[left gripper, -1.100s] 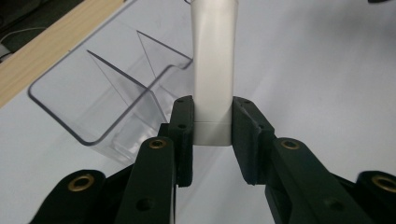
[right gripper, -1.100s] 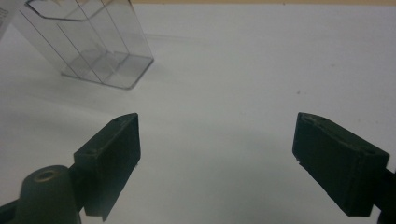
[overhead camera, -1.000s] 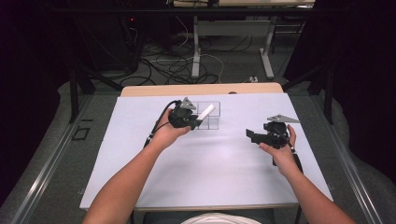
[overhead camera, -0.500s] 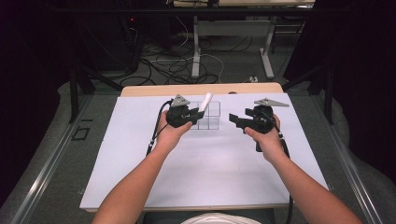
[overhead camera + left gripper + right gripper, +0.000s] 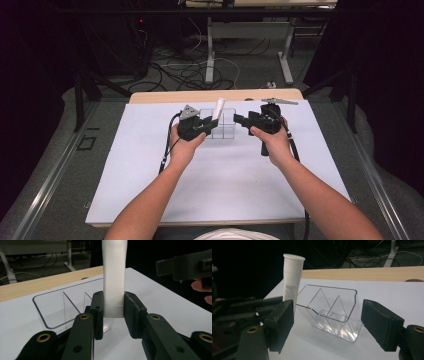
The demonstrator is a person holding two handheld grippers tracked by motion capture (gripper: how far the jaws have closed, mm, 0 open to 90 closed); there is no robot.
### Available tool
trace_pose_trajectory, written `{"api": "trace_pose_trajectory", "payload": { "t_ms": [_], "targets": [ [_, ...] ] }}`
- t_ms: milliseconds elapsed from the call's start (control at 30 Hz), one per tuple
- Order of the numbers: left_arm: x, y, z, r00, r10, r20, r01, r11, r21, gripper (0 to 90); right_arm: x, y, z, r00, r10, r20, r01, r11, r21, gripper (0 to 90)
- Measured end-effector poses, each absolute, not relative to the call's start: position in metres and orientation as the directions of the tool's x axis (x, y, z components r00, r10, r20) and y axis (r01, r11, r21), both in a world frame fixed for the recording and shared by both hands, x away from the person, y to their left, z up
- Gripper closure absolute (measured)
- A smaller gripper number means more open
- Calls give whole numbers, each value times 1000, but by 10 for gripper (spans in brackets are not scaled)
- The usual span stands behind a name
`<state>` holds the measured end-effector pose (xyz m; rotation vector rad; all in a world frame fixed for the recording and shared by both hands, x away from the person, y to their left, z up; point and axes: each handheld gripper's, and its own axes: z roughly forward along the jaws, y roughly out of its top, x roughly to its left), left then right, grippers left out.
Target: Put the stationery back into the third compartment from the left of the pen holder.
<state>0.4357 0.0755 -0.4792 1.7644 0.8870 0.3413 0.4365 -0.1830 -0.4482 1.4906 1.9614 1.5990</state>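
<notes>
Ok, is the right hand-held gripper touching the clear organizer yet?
Apart. The right gripper view shows its open jaws flanking the organizer, with white table visible between each jaw and it.

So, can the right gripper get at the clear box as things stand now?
Probably yes. The right gripper is open, the clear box lies between its jaws, and the white tube in the left gripper stands off to one side.

Two grippers, one tube, one organiser.
One white tube (image 5: 114,277), one clear divided organiser (image 5: 331,312) (three compartments visible), two grippers: left gripper (image 5: 207,125), right gripper (image 5: 240,120), on one table (image 5: 150,165).
</notes>
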Motion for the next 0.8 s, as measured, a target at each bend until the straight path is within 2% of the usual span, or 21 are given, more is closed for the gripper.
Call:
{"api": "trace_pose_trajectory", "payload": {
  "t_ms": [333, 800],
  "targets": [
    [431, 63, -489, 694, 690, -206, 404, -136, 905, 710, 444, -177, -446, -469, 764, 443, 569, -122, 813, 290],
    [422, 41, -492, 738, 644, -200, 380, -153, 912, 710, 446, -172, -449, -449, 735, 507, 595, -177, 784, 398]
  ]
}}
